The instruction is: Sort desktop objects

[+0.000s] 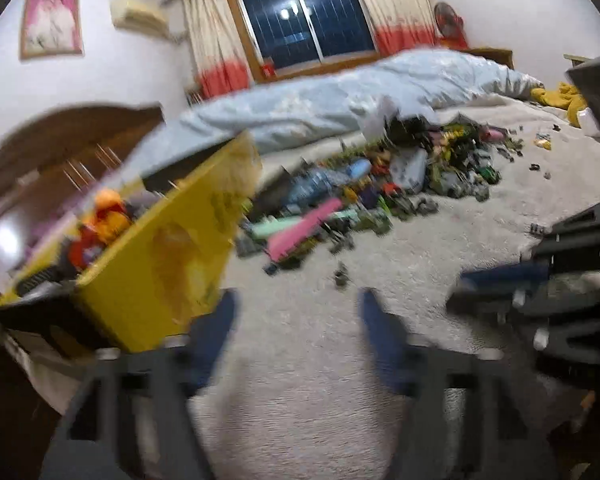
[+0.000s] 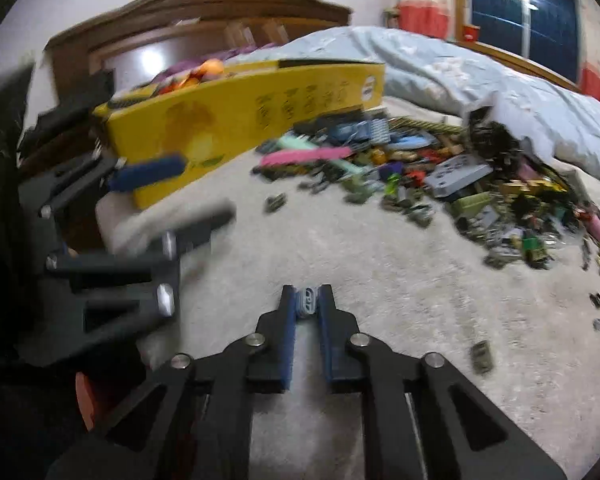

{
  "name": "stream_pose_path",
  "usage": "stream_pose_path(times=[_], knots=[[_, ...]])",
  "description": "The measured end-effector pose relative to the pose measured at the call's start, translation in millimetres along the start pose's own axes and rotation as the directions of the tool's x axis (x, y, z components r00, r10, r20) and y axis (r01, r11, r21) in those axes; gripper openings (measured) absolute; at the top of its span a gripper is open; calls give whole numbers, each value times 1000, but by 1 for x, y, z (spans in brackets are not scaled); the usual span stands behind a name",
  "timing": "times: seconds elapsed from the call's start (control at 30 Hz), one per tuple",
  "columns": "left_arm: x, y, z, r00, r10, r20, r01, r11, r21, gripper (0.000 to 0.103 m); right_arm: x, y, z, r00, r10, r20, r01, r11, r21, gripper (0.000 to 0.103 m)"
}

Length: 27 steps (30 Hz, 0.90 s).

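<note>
Holding a small grey piece [image 2: 307, 299], clamped between the tips of the right claw [image 2: 307, 300] above the pale bedspread [image 2: 380, 280]. Hovering alongside with the left claw [image 1: 295, 320] spread wide and empty. Sitting near on the left, a yellow box [image 2: 235, 120] already containing some toys. Remaining unsorted: a large heap of toy pieces [image 2: 440, 176] beyond, plus scattered strays. Judged early in sorting.
</note>
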<state>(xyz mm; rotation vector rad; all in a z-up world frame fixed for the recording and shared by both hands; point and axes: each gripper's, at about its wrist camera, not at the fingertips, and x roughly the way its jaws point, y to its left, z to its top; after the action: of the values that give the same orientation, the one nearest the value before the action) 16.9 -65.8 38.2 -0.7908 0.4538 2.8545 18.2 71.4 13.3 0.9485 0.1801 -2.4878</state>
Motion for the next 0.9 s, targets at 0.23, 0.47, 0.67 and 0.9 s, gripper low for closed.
stream_pose_path(times=[0.23,0.47,0.67,0.9], knots=[[5,-28,-5,991,-114,62,114,993,17,37,-32,-64,21,972,-194,129,178,976,126,9],[47,-23,2,959,-271,-84,260,958,-125,9,-29,-99,8,980,-197,35,187,964,187,10],[57,0,-5,930,-366,-40,324,865,-383,15,-36,-85,-1,989,-121,90,108,984,140,10],[46,-29,-2,968,-249,-40,230,936,-266,13,-10,-53,-11,997,-75,8,74,992,103,10]])
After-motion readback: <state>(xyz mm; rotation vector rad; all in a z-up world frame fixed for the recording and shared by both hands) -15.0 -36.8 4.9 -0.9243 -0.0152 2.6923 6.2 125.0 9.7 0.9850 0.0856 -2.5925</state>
